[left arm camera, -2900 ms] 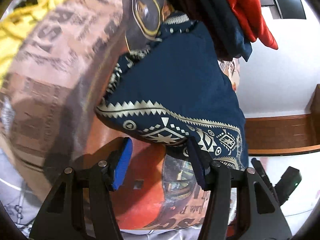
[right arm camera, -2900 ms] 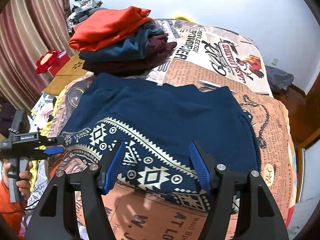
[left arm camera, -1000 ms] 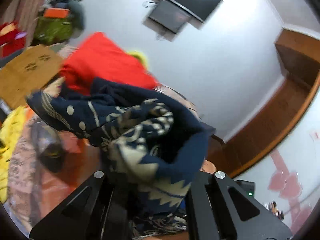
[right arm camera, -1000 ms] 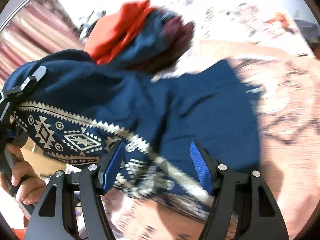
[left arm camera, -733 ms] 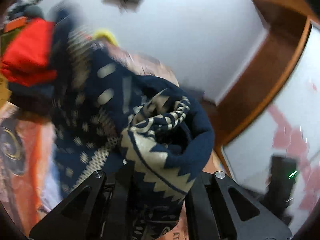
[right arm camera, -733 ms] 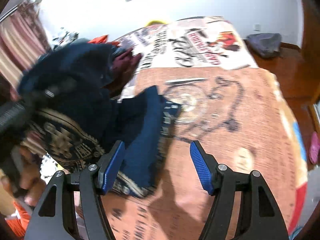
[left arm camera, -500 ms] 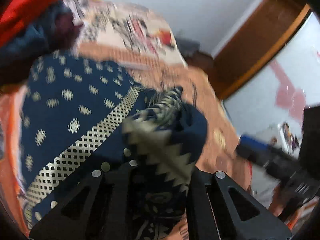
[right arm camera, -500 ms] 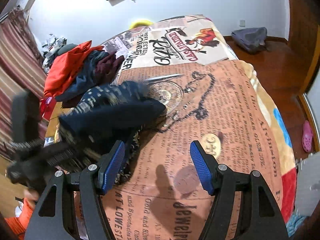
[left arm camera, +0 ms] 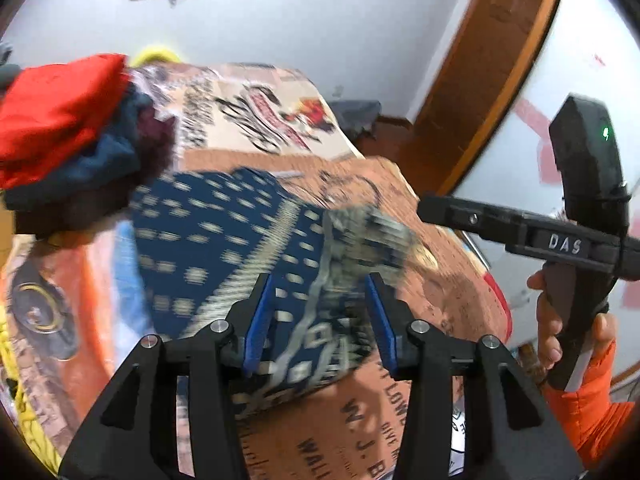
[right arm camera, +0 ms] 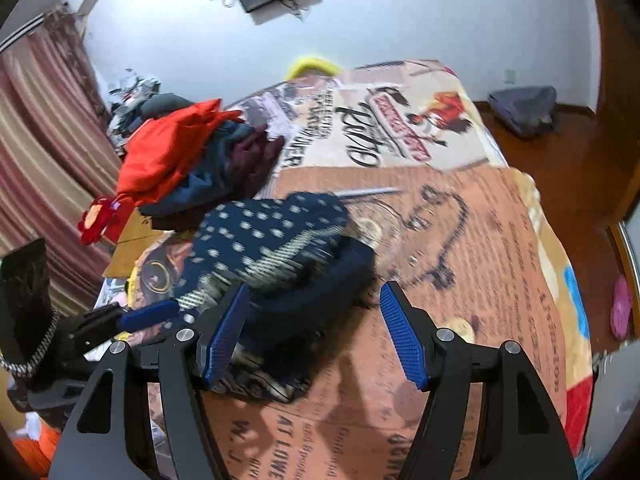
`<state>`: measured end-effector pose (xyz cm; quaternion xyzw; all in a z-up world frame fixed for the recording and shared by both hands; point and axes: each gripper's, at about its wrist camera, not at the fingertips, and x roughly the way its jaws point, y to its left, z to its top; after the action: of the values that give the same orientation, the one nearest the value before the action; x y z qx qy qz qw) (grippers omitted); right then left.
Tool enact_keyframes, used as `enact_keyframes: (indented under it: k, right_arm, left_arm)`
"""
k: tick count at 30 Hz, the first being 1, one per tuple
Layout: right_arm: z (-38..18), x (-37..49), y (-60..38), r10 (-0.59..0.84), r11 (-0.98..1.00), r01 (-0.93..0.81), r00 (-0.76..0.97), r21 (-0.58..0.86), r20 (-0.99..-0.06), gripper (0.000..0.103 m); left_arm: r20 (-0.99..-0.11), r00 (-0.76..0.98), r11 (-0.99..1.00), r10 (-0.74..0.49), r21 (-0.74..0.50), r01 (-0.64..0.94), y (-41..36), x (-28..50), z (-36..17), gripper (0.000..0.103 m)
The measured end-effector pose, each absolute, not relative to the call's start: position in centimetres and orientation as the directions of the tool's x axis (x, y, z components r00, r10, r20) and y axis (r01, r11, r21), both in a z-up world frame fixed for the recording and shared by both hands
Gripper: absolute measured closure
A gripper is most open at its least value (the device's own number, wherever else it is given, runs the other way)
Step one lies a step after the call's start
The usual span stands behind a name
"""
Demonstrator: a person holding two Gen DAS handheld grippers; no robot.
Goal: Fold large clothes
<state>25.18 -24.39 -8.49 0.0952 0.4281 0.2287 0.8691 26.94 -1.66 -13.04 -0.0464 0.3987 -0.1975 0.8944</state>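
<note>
Left wrist view first: my left gripper (left arm camera: 322,320) has its jaws opening, with the navy patterned garment (left arm camera: 224,248) lying blurred between the blue pads; I see a gap at each pad, so nothing is pinched. The garment is spread on the printed bedspread (left arm camera: 440,280), its bunched pale-patterned edge just ahead of the fingertips. A pile of folded clothes (left arm camera: 68,128), red on top, sits beyond it to the left, touching its far edge. At the right, a hand (left arm camera: 560,328) in an orange sleeve holds the other tool.

Right wrist view: my right gripper (right arm camera: 316,332) hangs above the bedspread (right arm camera: 480,240) with jaws apart and nothing between them. The garment (right arm camera: 272,236) lies folded over itself just ahead and left of the left pad. My left gripper (right arm camera: 148,316) shows at the garment's near-left edge. The folded pile (right arm camera: 192,164) stands behind.
</note>
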Motion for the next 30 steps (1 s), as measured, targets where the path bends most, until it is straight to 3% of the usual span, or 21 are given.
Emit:
enact_keyframes:
  k: [4,8,14,21,30]
  right_arm:
    - [-7.6,25.5,-22.1,0.507,0.859,-0.372,0.524,0.351,-0.685,0.037]
    - [-8.1,25.6,-19.9,0.537,0.836,-0.42,0.498,0.353,-0.681,0.031]
    - [-11.7,25.8,-19.0,0.478,0.861,-0.404,0.431,0.309,-0.766,0.031]
    - [-16.1,25.0,-22.6,0.378,0.91,-0.312,0.352,0.273,-0.856,0.031]
    - [-14.1,25.3,-24.5,0.408,0.9,-0.314,0.355,0.304,-0.841,0.031]
  left_arm:
    - [-0.664,0.678,0.949,-0.314,-0.191,0.253,1.2,26.7,-11.7,0.044]
    - [-0.713,0.655,0.968,-0.25,-0.156,0.199,3.0,27.7,-13.5,0.044]
    - [-0.799,0.552,0.969,-0.239,-0.16,0.188,4.1,28.5,-18.4,0.042]
    - [-0.795,0.557,0.969,-0.243,-0.167,0.184,5.4,26.7,-19.3,0.025]
    - [-0.794,0.573,0.976,-0.205,-0.125,0.176,6.1,26.8,-17.3,0.025]
